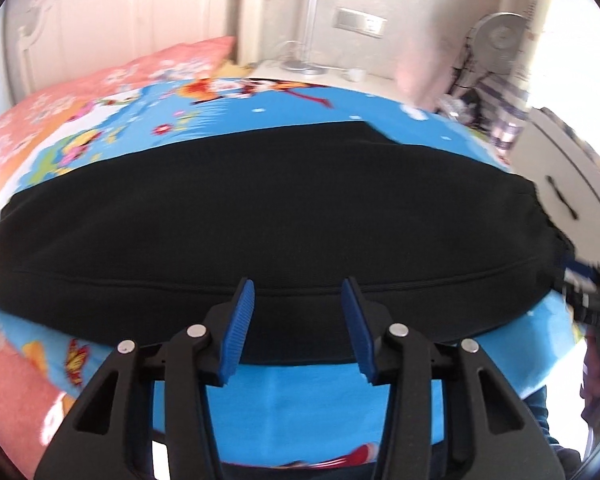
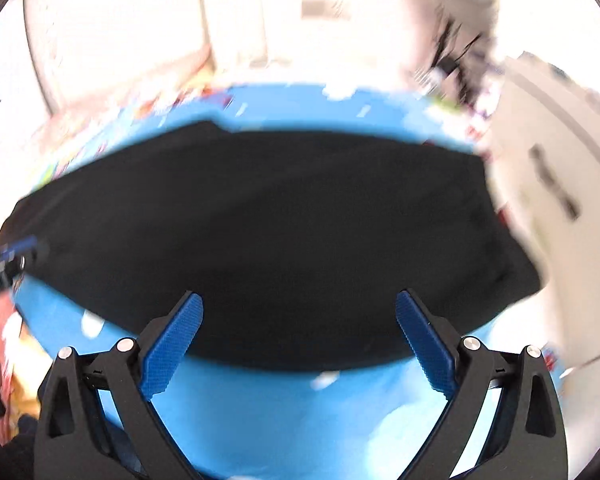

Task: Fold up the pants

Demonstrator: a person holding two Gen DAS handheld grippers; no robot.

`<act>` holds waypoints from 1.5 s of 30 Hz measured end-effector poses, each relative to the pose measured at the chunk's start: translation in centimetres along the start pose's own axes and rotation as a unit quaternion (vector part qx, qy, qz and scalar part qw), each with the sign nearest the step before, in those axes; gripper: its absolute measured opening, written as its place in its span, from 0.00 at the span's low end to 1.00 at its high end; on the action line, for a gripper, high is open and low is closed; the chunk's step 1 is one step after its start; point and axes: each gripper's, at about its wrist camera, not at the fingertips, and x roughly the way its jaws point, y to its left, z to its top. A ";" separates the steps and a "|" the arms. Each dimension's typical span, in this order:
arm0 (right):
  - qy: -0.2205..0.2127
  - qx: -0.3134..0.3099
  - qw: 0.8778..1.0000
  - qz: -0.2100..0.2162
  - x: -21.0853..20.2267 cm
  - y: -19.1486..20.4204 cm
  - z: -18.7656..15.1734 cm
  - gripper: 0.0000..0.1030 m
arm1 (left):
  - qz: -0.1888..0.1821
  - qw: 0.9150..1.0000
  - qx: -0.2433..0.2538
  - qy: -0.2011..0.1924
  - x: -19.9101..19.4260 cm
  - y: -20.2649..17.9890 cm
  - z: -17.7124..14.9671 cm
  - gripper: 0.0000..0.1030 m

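Left gripper (image 1: 298, 288): I hold it angled down over the near edge of the black pants (image 1: 260, 216), its blue pads (image 1: 240, 328) partly apart with nothing pinched between them; whether the tips touch the cloth I cannot tell. Right gripper (image 2: 298, 300): I hold it angled down as well, jaws spread wide, pads (image 2: 172, 344) clear of the fabric and gripping nothing.

Position of the pants — they lie spread flat across the bed sheet (image 1: 300, 396), a blue printed cover with cartoon figures and flowers. A long seam runs across the cloth just ahead of the left fingertips. In the left wrist view one end of the garment, gathered and dark, reaches the right side of the bed, near a white cabinet (image 1: 572, 176). The right gripper shows blurred at that edge.

Surroundings — a pink flowered pillow (image 1: 80, 92) sits at the far left of the bed against a pale headboard (image 1: 112, 12). A fan (image 1: 500, 36) stands beyond the far right corner. The right wrist view is blurred and overexposed at the top; there the left gripper's tip shows at the left edge, over the pants.
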 end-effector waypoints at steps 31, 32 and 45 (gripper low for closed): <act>0.055 0.027 0.995 -0.077 4.1 -6.6 -1.4 0.78 | -0.098 0.991 0.084 0.023 15.3 -13.5 17.5 0.21; 0.055 0.027 0.995 -0.078 4.0 -6.6 -1.5 0.79 | -0.112 0.989 0.096 0.028 15.3 -14.5 16.5 0.21; 0.058 0.027 0.995 -0.082 4.0 -6.3 -1.6 0.80 | -0.082 0.995 0.030 -0.038 10.0 -11.3 9.2 0.72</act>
